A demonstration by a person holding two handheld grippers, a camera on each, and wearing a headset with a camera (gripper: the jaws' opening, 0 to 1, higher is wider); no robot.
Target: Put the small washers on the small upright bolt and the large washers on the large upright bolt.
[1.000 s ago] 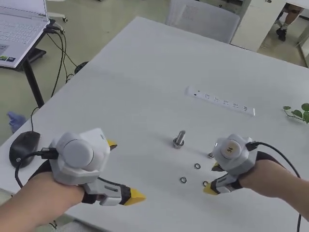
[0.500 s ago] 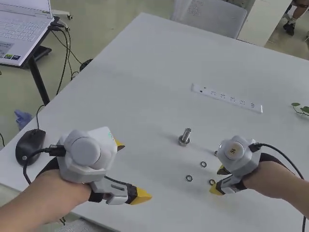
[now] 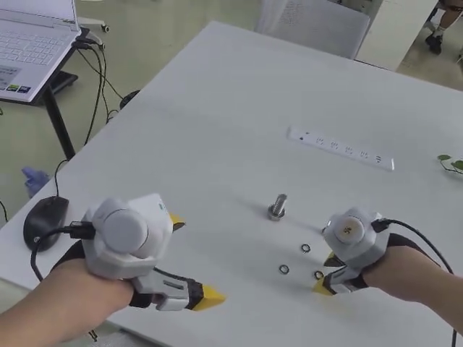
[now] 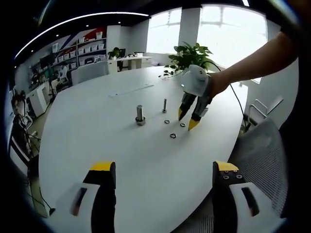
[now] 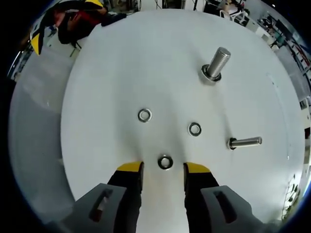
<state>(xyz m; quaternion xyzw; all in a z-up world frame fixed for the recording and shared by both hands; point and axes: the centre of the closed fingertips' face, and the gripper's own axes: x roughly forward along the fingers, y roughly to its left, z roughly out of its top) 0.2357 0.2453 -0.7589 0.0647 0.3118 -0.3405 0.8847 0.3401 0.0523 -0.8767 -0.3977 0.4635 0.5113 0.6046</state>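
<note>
The large upright bolt stands mid-table with a washer at its base. The small bolt stands to its right. Three small washers lie loose on the white table: one, one, and one just ahead of my right gripper's tips. My right gripper is open, its tips low over the table either side of that washer. My left gripper is wide open and holds nothing, near the front edge.
A white power strip lies beyond the bolts. A black mouse sits at the table's left edge. A laptop on a stand with cables is at the far left, a chair behind the table.
The head camera has shifted a little. The left gripper has drifted slightly down and left. The right gripper has stayed by the nearest washer.
</note>
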